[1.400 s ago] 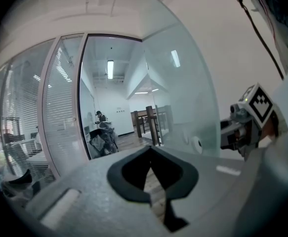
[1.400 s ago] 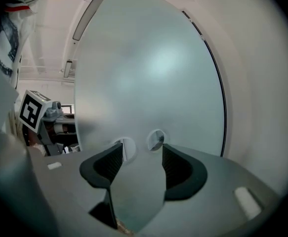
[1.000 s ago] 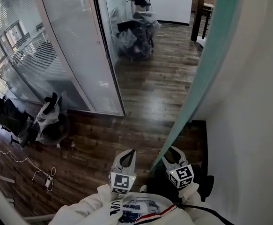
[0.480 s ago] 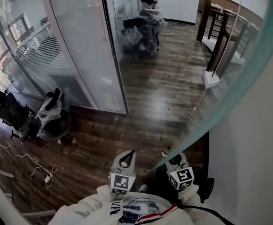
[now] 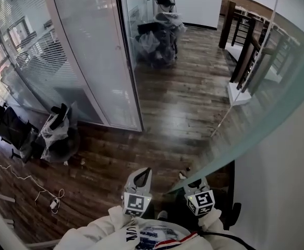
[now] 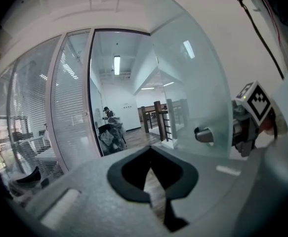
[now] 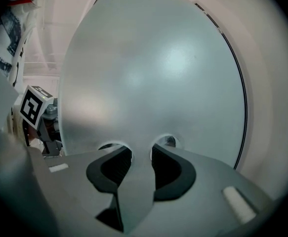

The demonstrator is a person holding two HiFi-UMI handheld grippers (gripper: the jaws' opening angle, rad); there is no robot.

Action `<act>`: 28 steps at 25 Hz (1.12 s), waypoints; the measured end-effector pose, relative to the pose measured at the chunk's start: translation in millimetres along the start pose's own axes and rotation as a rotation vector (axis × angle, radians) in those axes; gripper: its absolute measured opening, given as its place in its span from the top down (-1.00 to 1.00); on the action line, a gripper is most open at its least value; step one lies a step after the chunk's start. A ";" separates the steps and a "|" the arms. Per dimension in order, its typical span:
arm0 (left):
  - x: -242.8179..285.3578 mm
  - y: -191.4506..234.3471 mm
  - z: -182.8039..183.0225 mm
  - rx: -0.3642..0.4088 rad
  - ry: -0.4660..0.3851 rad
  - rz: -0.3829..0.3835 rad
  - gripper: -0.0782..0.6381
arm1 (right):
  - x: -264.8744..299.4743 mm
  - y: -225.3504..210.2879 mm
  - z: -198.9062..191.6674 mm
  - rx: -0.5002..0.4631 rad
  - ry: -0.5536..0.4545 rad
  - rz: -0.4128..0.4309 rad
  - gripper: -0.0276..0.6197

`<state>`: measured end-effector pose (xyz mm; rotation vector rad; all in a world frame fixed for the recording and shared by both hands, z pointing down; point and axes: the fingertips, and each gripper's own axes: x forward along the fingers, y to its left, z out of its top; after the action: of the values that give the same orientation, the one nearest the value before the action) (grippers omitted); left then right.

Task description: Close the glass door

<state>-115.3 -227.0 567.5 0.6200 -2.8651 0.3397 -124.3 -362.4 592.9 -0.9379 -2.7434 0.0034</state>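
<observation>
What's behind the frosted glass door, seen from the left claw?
A wooden railing shows dimly through the glass door. The right claw, jaws just closing, grips the knob beyond it; frosting hides that grip.

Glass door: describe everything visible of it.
The glass door is a frosted, greenish-edged pane standing partly open, angled out over the wooden floor beside the white wall. A round metal knob sits near its free edge. The right gripper straddles that edge, its jaws having just been closing onto both faces.

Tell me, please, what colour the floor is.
A dark brown glossy wooden floor, best in the head view.
</observation>
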 end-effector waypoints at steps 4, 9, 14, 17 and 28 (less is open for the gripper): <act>17.3 24.7 -6.4 -0.006 0.008 -0.010 0.78 | 21.9 6.5 1.6 0.000 0.019 0.009 0.54; 43.5 60.4 12.8 0.023 -0.033 -0.035 0.77 | 52.8 14.5 3.8 0.016 0.054 0.002 0.55; 63.7 95.6 19.7 0.021 -0.056 -0.031 0.77 | 83.2 20.3 12.8 0.007 0.066 0.022 0.55; 75.5 118.4 17.5 0.009 -0.051 -0.027 0.78 | 108.8 21.6 22.7 0.003 0.062 0.001 0.55; 95.8 192.4 3.5 -0.017 -0.049 -0.006 0.77 | 192.1 23.4 39.1 -0.008 0.065 -0.018 0.55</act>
<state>-283.4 -94.1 551.4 0.6422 -2.9089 0.3035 -266.0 -224.9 596.6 -0.8996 -2.6935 -0.0405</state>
